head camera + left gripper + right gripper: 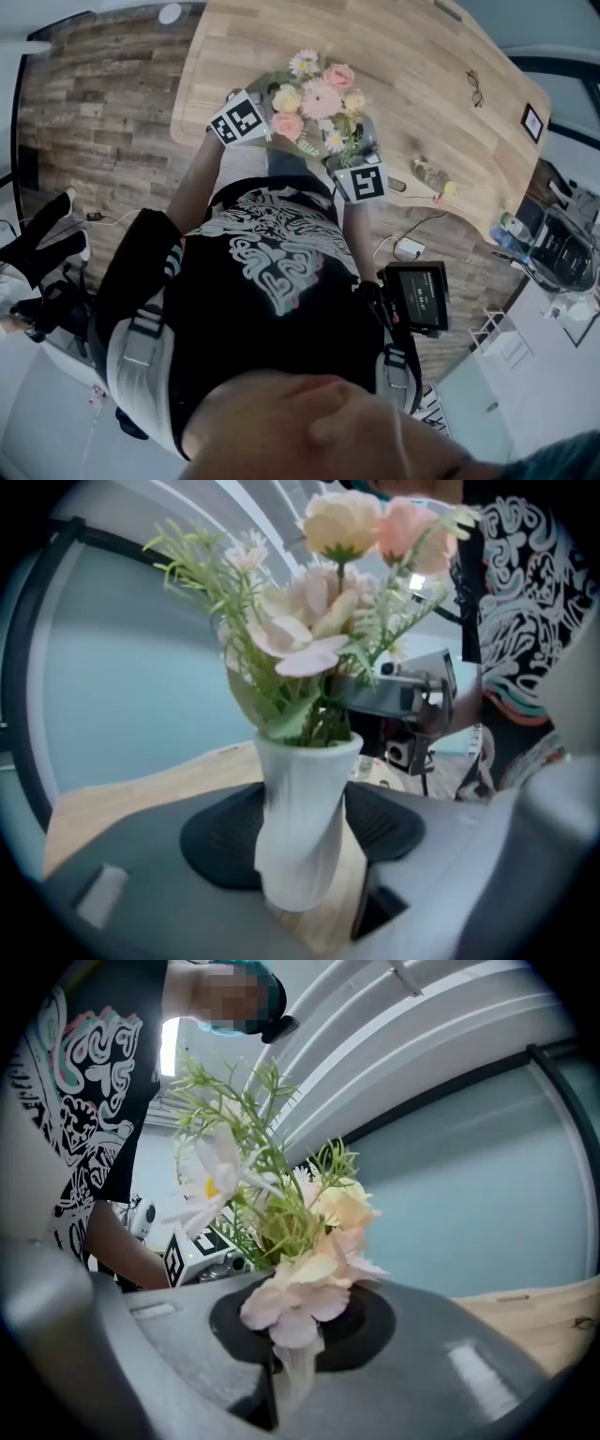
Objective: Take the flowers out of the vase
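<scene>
Grips the white vase (307, 780) in the left gripper (302, 841), jaws set wide with a pad pressed to each side of its body, at the near edge of the counter (403, 56), right in front of the person. Pinches the flowers (281, 1204) low down with the right gripper (298, 1340), jaws nearly together on a pale strip of the bunch under the lowest blossoms, seemingly just above the vase's mouth. Meets the bunch from the side opposite the left gripper, so crosswise to the stems. Keeps the vase roughly upright, stems running straight up out of its mouth. Calls, most likely, for a pull up along that upright line with the right, the left keeping the vase down; risks dragging the vase along with any sideways tug.
</scene>
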`<action>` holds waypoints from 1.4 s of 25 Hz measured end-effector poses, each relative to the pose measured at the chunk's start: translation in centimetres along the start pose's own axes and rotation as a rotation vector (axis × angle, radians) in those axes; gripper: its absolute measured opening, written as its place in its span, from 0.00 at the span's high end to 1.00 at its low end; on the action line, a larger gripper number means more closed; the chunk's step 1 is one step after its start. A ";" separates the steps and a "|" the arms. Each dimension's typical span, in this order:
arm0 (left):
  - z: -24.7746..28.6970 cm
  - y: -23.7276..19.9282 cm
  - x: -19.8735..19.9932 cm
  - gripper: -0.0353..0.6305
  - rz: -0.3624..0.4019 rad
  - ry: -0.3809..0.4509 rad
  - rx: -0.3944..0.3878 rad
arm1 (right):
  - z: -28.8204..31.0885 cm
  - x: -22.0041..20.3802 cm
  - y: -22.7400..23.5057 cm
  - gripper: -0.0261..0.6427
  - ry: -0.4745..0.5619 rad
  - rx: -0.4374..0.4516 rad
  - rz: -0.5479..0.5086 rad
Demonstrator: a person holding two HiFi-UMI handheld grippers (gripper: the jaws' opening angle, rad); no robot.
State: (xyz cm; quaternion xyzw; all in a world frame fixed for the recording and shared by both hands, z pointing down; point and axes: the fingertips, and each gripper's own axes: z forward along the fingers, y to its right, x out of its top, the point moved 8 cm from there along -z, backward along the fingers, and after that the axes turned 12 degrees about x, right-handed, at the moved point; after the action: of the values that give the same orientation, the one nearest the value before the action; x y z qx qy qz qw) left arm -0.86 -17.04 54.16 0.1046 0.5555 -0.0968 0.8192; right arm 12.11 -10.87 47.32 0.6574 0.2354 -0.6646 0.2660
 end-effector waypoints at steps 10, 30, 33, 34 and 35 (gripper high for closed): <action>0.3 0.1 -0.2 0.54 -0.005 -0.004 0.000 | -0.4 1.0 0.8 0.89 0.042 -0.039 0.049; 0.9 -0.7 -1.4 0.55 -0.019 -0.023 0.011 | -0.6 3.2 2.9 0.90 0.111 -0.100 0.089; 0.6 -0.4 -1.2 0.55 -0.014 -0.027 0.013 | -1.0 4.1 2.6 0.90 0.138 -0.098 0.114; 0.4 -0.2 -1.1 0.55 -0.013 -0.028 0.016 | -1.3 4.5 2.5 0.90 0.150 -0.098 0.118; 0.3 -0.1 -1.0 0.55 -0.012 -0.028 0.018 | -1.5 4.9 2.4 0.90 0.161 -0.099 0.121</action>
State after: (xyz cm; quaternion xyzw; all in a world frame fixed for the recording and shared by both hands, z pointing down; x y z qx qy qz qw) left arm -1.01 -17.18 55.20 0.1072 0.5438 -0.1080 0.8253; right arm 14.87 -11.91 42.45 0.7077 0.2484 -0.5798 0.3181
